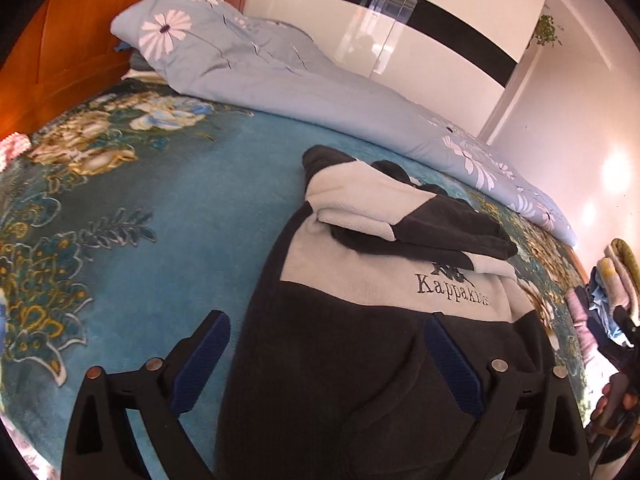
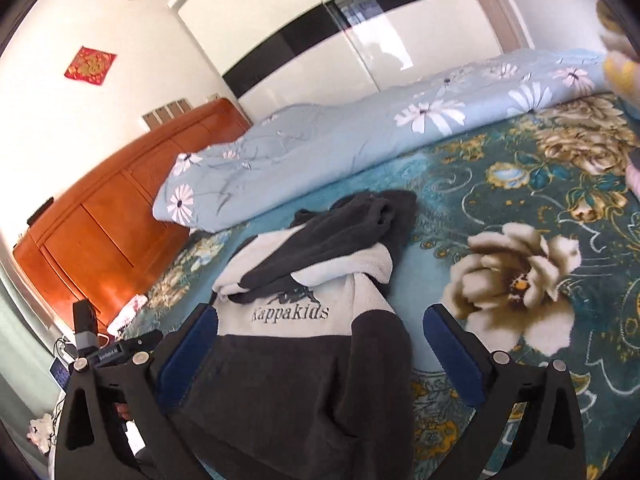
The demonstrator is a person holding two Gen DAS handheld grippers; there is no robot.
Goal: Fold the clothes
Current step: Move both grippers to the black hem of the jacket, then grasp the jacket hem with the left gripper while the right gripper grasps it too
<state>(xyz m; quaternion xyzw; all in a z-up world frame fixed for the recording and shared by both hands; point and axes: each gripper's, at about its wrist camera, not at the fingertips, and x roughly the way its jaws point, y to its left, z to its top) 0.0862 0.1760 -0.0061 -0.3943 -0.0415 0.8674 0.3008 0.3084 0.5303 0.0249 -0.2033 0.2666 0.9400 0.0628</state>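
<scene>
Nearby, the black and cream fleece sweater (image 1: pixel 360 360) lies on the teal floral blanket (image 1: pixel 160 220), sleeves folded over its chest above the "Kappakids" lettering (image 2: pixel 290 313). Only the right view shows a red wall decoration (image 2: pixel 90 61). Both the left gripper (image 1: pixel 324 328) and right gripper (image 2: pixel 320 320) point downward, released, holding nothing.

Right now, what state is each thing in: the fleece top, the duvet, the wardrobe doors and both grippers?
Fleece top: lying on the bed, sleeves folded in across the chest, body not yet folded.
Duvet: rolled into a long bundle along the far side.
Wardrobe doors: shut.
Left gripper: open, holding nothing.
Right gripper: open, holding nothing.
</scene>
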